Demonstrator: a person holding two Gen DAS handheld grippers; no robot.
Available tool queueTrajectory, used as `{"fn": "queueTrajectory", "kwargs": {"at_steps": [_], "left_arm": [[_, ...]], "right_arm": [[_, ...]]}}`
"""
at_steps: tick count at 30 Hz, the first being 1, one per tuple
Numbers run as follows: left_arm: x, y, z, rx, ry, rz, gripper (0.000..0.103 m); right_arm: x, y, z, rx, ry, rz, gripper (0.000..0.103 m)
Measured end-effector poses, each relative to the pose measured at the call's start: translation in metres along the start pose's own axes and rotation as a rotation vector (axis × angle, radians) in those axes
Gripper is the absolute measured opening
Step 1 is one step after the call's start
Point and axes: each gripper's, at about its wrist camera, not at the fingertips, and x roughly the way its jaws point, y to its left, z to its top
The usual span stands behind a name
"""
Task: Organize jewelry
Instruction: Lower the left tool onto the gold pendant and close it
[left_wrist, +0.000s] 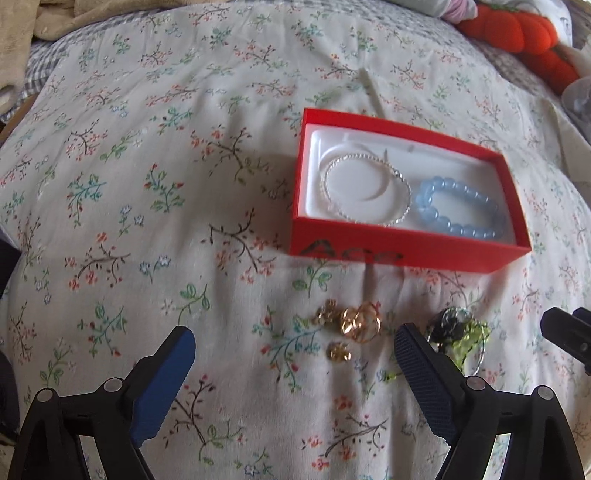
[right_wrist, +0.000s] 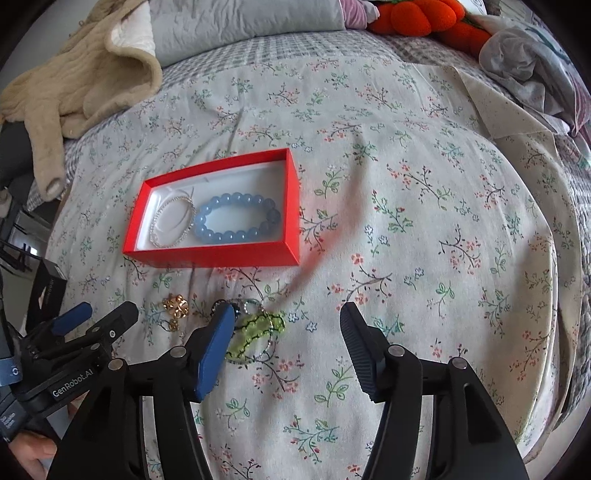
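1. The left gripper (left_wrist: 295, 350) stands spread wide and empty over the gold earrings (left_wrist: 349, 325), nearer us than the red box (left_wrist: 406, 251).
2. In the box lie a silver bracelet (right_wrist: 173, 221) and a blue bead bracelet (right_wrist: 236, 219).
3. The right gripper (right_wrist: 288, 325) is parted, gripping nothing; its left finger (right_wrist: 216, 343) overlaps the green jewelry (right_wrist: 258, 332).
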Motion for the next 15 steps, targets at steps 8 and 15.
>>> {"fn": "queueTrajectory", "kwargs": {"at_steps": [8, 15], "left_arm": [[0.005, -0.007, -0.010, -0.004, 0.029, -0.067, 0.091], [0.015, -0.011, -0.007, -0.049, 0.067, -0.220, 0.046]], "right_arm": [[0.006, 0.000, -0.013, -0.004, 0.037, -0.019, 0.063], [0.013, -0.003, -0.016, 0.017, 0.051, 0.007, 0.063]]}}
